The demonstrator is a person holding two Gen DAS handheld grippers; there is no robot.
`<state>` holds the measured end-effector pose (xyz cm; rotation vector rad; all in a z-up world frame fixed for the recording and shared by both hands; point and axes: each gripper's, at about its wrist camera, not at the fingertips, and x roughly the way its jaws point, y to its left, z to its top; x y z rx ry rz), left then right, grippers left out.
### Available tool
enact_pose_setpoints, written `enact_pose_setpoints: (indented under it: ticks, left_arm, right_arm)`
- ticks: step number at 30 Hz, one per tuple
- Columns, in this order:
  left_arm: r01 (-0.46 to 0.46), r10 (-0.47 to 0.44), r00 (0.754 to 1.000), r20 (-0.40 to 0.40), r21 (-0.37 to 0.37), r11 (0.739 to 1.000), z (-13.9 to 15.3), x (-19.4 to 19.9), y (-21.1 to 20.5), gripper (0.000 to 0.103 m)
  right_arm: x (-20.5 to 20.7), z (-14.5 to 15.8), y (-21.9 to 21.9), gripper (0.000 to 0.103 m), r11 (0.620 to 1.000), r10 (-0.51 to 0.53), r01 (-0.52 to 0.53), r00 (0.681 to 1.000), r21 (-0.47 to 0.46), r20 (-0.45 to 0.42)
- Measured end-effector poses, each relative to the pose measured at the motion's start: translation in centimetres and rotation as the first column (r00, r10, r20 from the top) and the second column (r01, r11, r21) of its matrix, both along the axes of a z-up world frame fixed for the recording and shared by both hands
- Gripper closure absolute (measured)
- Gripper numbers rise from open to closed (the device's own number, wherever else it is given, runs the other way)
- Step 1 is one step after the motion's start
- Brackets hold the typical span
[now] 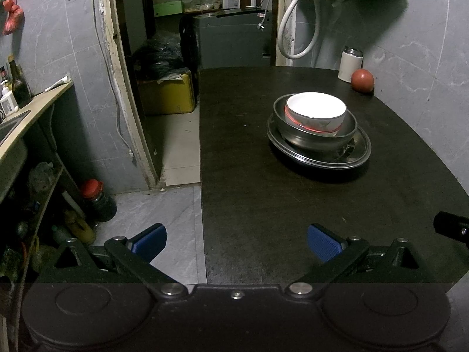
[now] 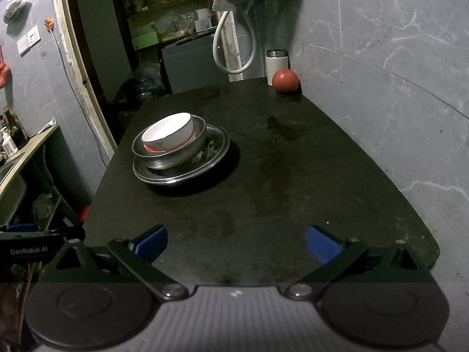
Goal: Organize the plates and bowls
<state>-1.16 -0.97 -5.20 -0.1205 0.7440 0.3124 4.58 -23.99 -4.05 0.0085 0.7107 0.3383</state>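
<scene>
Both my tongs are spread wide with nothing in them, left gripper and right gripper hovering over the near edge of the dark table. The white bowl sits nested in a steel bowl on a steel plate, far side, with a tomato and white canister by the wall.

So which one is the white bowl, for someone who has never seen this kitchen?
On the dark table, find the single stack of dishes on a metal plate. A metal bowl sits on that plate, and the white bowl nests inside it: the only white piece, with a red band.
</scene>
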Motion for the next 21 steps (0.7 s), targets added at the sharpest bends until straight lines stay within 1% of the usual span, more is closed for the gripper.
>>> enact_pose_setpoints:
  ticks: [21]
  left_arm:
    - [-0.008, 0.008, 1.000, 0.001, 0.001, 1.000, -0.13, -0.12, 0.27, 0.001]
  right_arm:
    - [0.03, 0.04, -0.15, 0.000, 1.000, 0.001, -0.001, 1.000, 0.006, 0.002]
